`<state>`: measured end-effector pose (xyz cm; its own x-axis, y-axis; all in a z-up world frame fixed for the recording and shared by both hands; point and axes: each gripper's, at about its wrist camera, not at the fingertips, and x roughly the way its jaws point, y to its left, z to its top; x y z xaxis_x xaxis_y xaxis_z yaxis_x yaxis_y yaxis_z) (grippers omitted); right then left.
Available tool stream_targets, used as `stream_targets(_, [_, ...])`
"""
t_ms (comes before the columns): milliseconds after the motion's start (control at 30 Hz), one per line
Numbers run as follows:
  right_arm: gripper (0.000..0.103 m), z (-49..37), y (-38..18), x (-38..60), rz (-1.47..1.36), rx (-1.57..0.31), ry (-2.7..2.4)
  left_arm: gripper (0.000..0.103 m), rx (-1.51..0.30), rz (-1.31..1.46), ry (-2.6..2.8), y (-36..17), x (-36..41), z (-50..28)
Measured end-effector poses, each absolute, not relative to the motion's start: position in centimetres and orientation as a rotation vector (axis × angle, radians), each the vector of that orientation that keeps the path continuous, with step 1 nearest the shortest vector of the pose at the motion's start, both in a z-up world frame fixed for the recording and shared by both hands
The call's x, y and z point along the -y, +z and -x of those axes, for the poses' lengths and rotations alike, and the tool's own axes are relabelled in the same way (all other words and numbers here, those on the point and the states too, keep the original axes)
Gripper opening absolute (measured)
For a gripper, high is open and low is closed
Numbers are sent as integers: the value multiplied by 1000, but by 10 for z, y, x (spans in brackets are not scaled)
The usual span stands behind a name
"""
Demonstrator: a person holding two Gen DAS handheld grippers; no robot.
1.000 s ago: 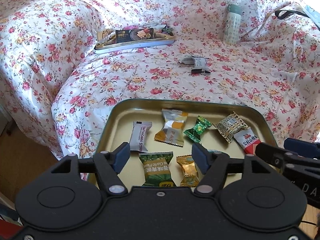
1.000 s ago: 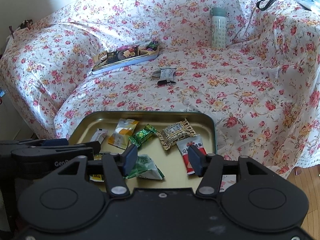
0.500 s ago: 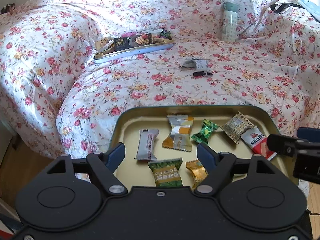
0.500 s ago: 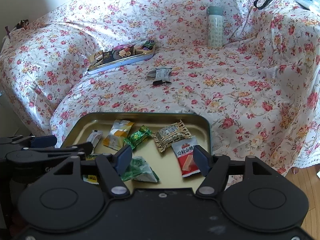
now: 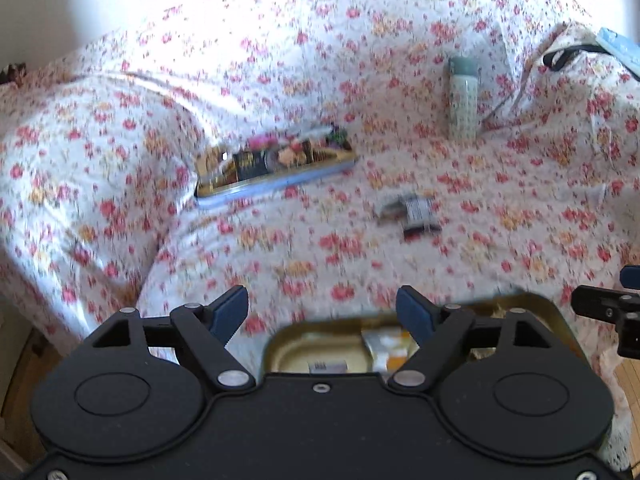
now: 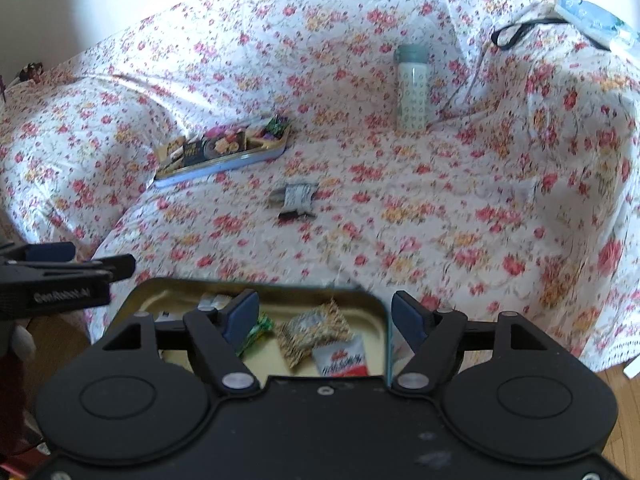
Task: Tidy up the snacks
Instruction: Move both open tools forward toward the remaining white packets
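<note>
Left wrist view shows your left tool (image 5: 320, 308) with its jaws spread wide and nothing between the blue pads; they have just been opening. Below it lies the gold snack tray (image 5: 288, 344), mostly hidden by the tool body, with a white-and-orange wrapper (image 5: 384, 346) showing at the tray's far edge. Your right tool (image 6: 325, 312) stands open too, its jaws just widened, empty, hanging over the same tray (image 6: 168, 292). In that view you can see a green candy (image 6: 258, 330), a speckled beige packet (image 6: 316, 332) and a red-and-white packet (image 6: 344, 360) lying side by side in the tray's right half. Farther back on the flower-print cover (image 6: 440, 220) rests a second tin tray (image 6: 224, 148) full of snacks, and between the two trays a loose dark-and-silver wrapper (image 6: 298, 200) lies by itself. A pale green bottle (image 6: 412, 88) stands upright near the backrest, well apart from both trays.
</note>
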<state>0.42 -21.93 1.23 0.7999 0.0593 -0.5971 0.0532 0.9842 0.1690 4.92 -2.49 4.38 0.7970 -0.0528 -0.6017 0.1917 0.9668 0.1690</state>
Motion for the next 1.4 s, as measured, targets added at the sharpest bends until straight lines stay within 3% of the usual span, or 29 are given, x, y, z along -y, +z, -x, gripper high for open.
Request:
stream_targets(800, [80, -107, 0, 252, -42, -430, -50, 86, -494, -275, -213, 31, 46, -139])
stream_targets(1400, [80, -197, -31, 263, 17, -416, -32, 87, -480, -235, -248, -7, 62, -215])
